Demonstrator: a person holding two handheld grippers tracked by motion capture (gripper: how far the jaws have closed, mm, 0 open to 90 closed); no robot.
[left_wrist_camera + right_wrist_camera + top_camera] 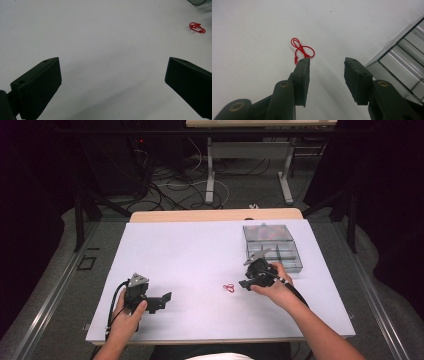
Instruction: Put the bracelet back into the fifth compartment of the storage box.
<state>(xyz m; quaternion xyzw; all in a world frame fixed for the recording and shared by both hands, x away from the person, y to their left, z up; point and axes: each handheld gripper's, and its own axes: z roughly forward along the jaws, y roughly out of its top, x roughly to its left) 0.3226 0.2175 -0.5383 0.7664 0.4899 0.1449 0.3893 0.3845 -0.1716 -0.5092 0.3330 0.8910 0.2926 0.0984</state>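
Right gripper [243,283]: held in the person's right hand [274,287] over the right half of the white surface [190,255]. In the right gripper view [326,61] its jaws stand spread with a clear gap between them and nothing in that gap.

Red band [229,288]: a small loop of thin red cord or elastic, twisted into a rough figure of eight; the material cannot be settled from these views. It lies flat on the surface, just beside the right gripper on its left in the high view. In the right gripper view the red band [302,51] sits just ahead of the left-hand jaw tip, outside the gap; whether that tip touches it cannot be told.

Left gripper [162,300]: held in the left hand [128,316] near the front left of the surface, well apart from the band. In the left gripper view [113,62] its jaws are spread wide, empty, with bare white surface between them. The red band [197,27] appears far off at the upper right of that view.

Clear box [272,247]: a transparent compartmented organiser at the right rear of the surface, just behind the right gripper. Its dividers are visible at the right edge of the right gripper view [404,62]. Contents of the compartments cannot be made out.
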